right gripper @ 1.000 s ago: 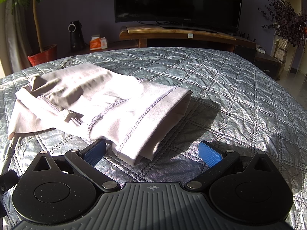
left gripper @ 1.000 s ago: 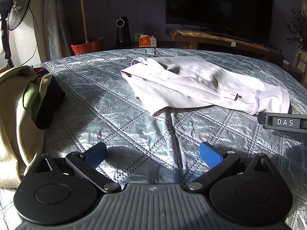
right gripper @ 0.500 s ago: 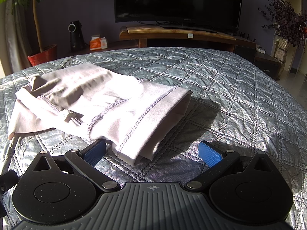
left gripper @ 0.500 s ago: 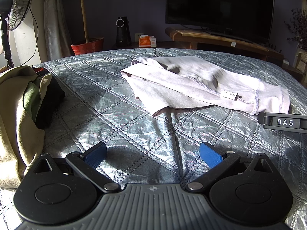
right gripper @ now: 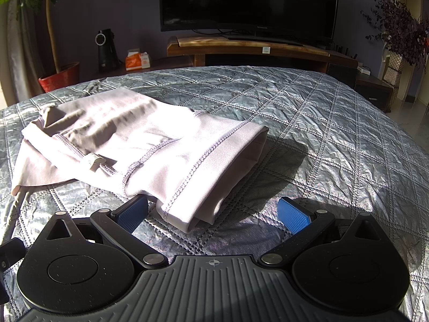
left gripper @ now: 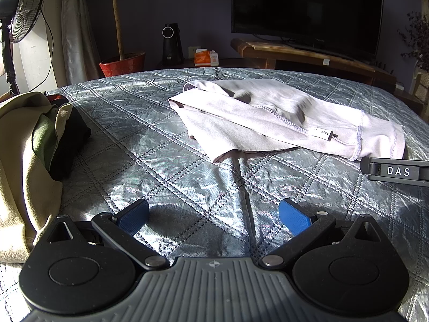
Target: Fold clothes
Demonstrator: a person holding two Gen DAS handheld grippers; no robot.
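A pale lilac garment lies loosely folded on the quilted silver bedspread. My left gripper stands open low over bare quilt, a short way in front of the garment's near-left corner. In the right wrist view the same garment lies with its stitched hem end nearest me. My right gripper is open, and the hem corner lies between its blue pads without being clamped. The right gripper's side shows at the right edge of the left wrist view, marked DAS.
A heap of beige, green and black clothes sits at the bed's left edge. Beyond the bed stand a TV on a wooden bench, a red plant pot, a black speaker and a standing fan.
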